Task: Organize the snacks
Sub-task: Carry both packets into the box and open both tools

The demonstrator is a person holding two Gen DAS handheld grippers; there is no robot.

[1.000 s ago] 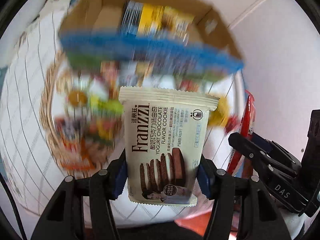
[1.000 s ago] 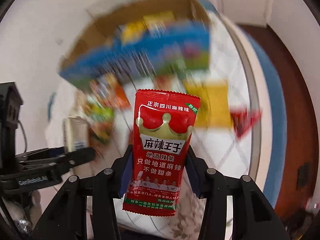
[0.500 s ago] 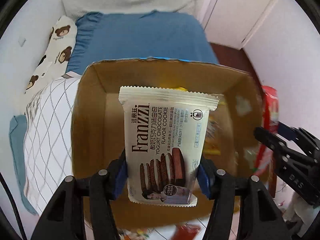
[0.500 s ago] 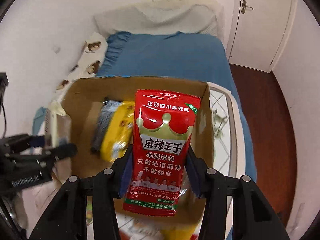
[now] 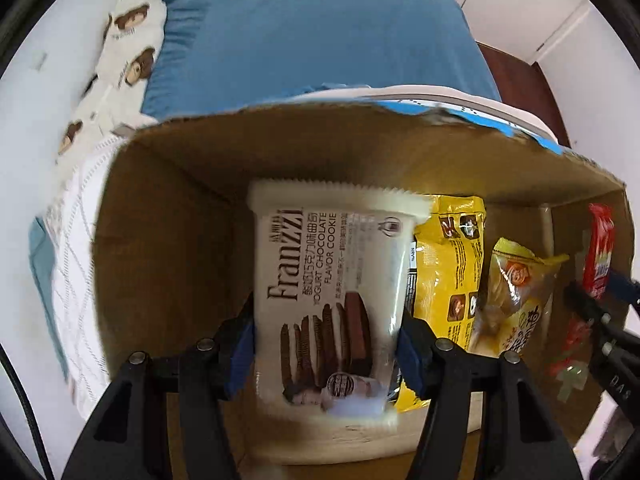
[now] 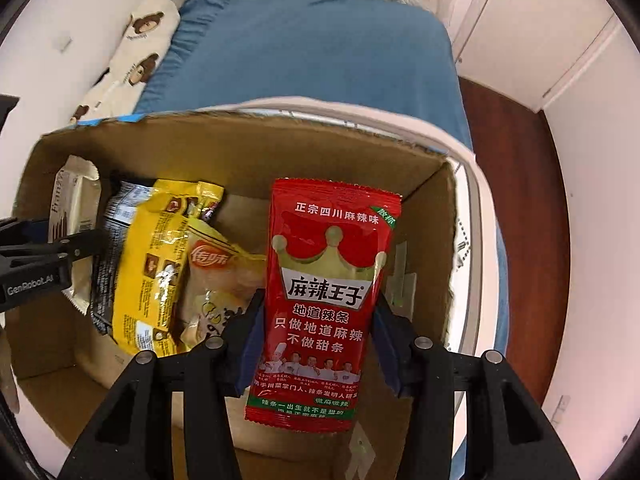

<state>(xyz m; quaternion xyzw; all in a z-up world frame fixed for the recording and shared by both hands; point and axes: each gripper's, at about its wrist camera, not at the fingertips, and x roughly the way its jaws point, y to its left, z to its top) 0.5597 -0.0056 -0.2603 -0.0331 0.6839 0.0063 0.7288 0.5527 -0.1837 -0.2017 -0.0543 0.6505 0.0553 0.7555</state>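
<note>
An open cardboard box point(image 5: 168, 240) fills both views. My left gripper point(image 5: 326, 344) points down into its left side. A cream Franzzi cookie pack point(image 5: 332, 280) stands upright between its blue pads. Those jaws are opening and the pack looks blurred, with the pads still on its sides. My right gripper point(image 6: 318, 344) hangs over the box's right side with a red spicy-strip pack point(image 6: 328, 280) between its pads. Its jaws are opening too, and the pads still touch the pack. The left gripper point(image 6: 80, 240) and the cookie pack point(image 6: 76, 196) also show in the right wrist view.
A yellow snack pack point(image 6: 156, 256) and a pale yellow bag point(image 6: 216, 272) lean in the middle of the box point(image 6: 248, 152). Behind the box lie a blue bed point(image 6: 312, 52) and a bear-print pillow point(image 6: 132, 48). To the right there is wooden floor point(image 6: 528, 200).
Both grippers have travelled from above the loose snack pile to over the box and sunk into it. Each pack has stayed between its pads; the cookie pack now looks blurred.
</note>
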